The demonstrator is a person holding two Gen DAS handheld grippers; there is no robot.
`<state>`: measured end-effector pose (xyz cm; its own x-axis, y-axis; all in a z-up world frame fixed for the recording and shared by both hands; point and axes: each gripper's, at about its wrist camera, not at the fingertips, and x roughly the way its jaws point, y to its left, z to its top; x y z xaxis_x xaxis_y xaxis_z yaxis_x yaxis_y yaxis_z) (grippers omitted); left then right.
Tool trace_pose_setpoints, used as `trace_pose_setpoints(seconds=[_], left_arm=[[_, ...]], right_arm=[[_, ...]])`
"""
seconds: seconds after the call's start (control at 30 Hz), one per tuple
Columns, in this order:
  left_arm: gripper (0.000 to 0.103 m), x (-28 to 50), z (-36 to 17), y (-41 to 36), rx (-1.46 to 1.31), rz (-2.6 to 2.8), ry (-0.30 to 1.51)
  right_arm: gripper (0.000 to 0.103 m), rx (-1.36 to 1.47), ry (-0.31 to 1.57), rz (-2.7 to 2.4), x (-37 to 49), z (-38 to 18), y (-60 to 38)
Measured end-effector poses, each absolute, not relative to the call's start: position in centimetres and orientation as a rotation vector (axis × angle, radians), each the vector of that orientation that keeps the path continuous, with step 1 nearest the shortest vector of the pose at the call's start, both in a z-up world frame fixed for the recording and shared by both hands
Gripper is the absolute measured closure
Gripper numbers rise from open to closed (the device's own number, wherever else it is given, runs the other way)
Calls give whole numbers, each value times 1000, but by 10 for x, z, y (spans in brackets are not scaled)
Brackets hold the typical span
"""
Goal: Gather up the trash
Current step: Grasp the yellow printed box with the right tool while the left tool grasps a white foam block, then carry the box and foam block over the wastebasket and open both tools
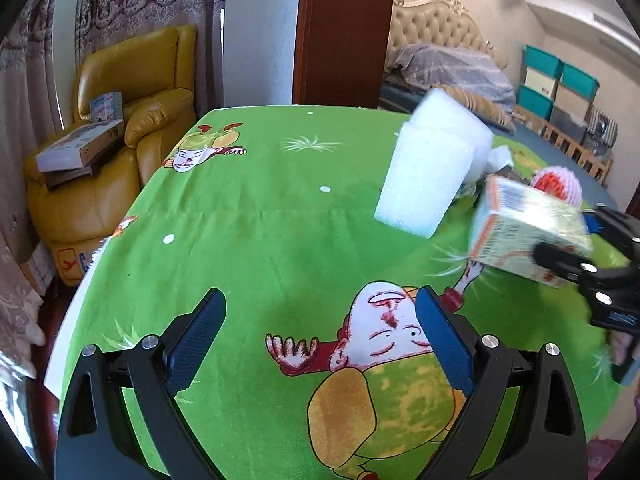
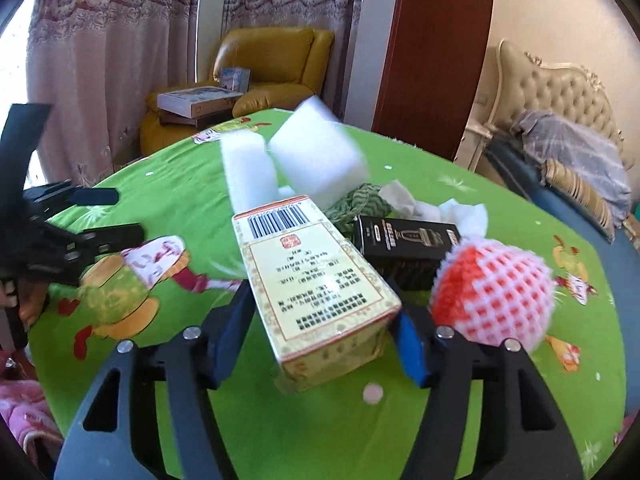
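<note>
The cream carton (image 2: 316, 280) sits between the pads of the right gripper (image 2: 320, 336), its long axis running straight out along the fingers, barcode end away from the camera. The pads appear to bear on its two long sides, and in the left wrist view the carton (image 1: 528, 232) rides tilted above the green table (image 1: 260, 248), so it is judged clamped and lifted; contact on the right pad is partly hidden by the carton's own corner. The left gripper (image 1: 320, 340) hangs with its jaws wide apart and nothing between them, over a bare stretch of cloth, well apart from the remaining litter. That litter lies beyond and to the right of the carton: a black box (image 2: 404, 248), a red-and-white foam net (image 2: 496, 288) just beside the right finger, two white foam blocks (image 2: 288, 164), crumpled white tissue (image 2: 432, 204) and a green striped scrap (image 2: 360, 204). The right hand is the nearer to all of it. No bin or bag shows in either view, so where the carton must go cannot be told. Motion blur softens the foam blocks and the net.
</note>
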<state>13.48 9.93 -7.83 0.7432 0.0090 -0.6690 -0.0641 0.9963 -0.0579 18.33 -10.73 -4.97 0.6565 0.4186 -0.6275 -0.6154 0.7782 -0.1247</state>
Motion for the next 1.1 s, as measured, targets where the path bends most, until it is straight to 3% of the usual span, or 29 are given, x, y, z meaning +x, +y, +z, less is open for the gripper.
trace_pose_setpoints(seconds=[0.47,0.77,0.87,1.0,1.1], left_arm=[[14,143,-74,79,24,20,731],[15,198,-57,36,92,13,688],[23,223,-63,32,88,29,716],[52,231,-67,38,18,-29,726],[53,207,-60,38,-5,-39,676]], right_arm=[[45,-170,535,431,123,-49,-195],[44,-133,521,427,120,-52,-197],[44,-128,517,430,120,-52,-199],[44,-121,517,431,119,-54,-200],[44,-125,514,434,119,-55,-199]])
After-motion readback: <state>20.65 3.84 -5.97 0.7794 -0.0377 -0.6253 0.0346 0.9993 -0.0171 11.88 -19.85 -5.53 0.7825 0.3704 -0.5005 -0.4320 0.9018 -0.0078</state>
